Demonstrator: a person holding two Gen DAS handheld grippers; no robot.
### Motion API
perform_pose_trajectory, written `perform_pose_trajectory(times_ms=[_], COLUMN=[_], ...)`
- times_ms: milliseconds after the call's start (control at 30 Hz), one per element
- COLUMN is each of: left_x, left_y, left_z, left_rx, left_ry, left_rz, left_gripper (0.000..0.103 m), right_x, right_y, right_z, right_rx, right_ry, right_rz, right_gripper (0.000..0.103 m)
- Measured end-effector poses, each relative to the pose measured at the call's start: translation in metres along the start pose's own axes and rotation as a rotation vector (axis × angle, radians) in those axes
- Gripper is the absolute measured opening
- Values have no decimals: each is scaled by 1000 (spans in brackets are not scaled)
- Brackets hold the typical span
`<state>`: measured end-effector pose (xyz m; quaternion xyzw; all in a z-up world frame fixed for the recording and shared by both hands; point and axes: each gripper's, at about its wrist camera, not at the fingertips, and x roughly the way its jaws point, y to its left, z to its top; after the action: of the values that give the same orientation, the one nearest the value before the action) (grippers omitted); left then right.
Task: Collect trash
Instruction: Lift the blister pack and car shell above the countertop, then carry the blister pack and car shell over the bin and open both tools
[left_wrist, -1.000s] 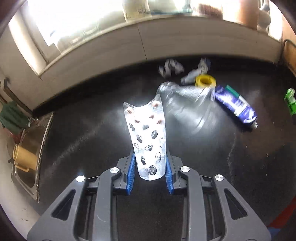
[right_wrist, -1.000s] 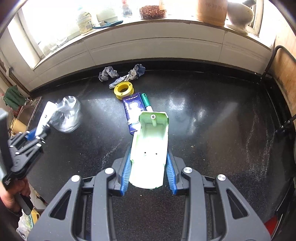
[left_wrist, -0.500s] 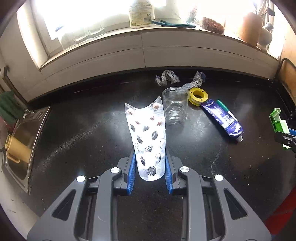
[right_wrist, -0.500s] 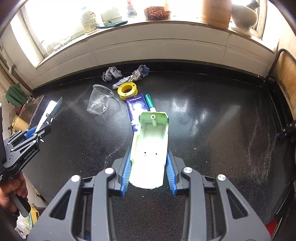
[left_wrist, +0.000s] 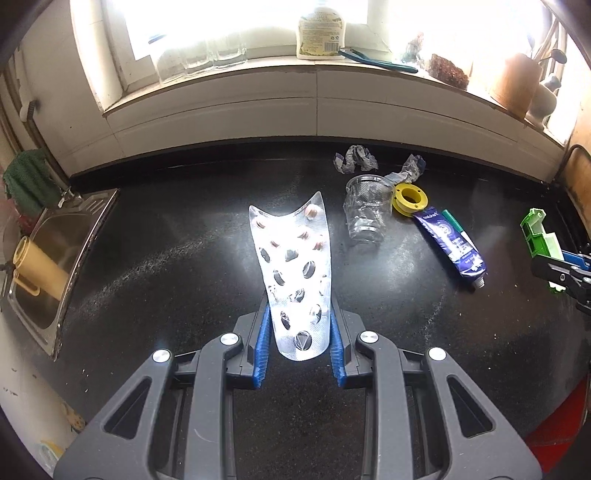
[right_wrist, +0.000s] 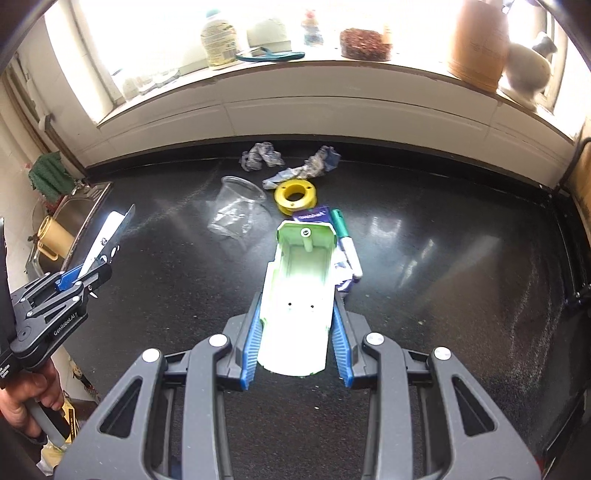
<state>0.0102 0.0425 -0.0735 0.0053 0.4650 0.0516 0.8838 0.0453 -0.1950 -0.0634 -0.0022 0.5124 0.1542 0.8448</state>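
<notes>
My left gripper (left_wrist: 298, 332) is shut on a silver pill blister pack (left_wrist: 293, 273), held up above the black counter (left_wrist: 147, 277). My right gripper (right_wrist: 297, 332) is shut on a pale green plastic casing (right_wrist: 299, 291), also lifted. On the counter lie a clear plastic cup (left_wrist: 365, 210) on its side, a yellow tape spool (left_wrist: 410, 195), a blue toothpaste tube (left_wrist: 448, 243) with a green marker (right_wrist: 345, 240) beside it, and two crumpled wrappers (left_wrist: 354, 158) (right_wrist: 314, 166) near the back wall. The left gripper (right_wrist: 74, 280) with the blister pack shows at the left of the right wrist view.
A steel sink (left_wrist: 55, 258) with a yellow mug (left_wrist: 35, 271) sits at the counter's left end. The windowsill (right_wrist: 332, 70) carries a bottle, scissors, a bowl and a clay pot. A person's hand (right_wrist: 22, 410) grips the left tool's handle.
Both grippers have risen and pulled back with their loads. The clear cup, blurred and close to the blister pack a second ago, now lies still beside the yellow spool.
</notes>
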Motion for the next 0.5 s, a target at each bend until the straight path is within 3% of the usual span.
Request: perform_pose_trajectory(times_ms=[300, 500], left_x=[-37, -64], left_y=[67, 125], left_z=[-34, -85], left_rx=[-181, -356], left_ry=[-6, 24], left_rz=[86, 194], left_gripper=[27, 27], right_x=[11, 26], right_y=[86, 188], right_z=[13, 6], right_rx=[-157, -357], right_ry=[30, 98], right_rz=[178, 355], right_gripper=[34, 34])
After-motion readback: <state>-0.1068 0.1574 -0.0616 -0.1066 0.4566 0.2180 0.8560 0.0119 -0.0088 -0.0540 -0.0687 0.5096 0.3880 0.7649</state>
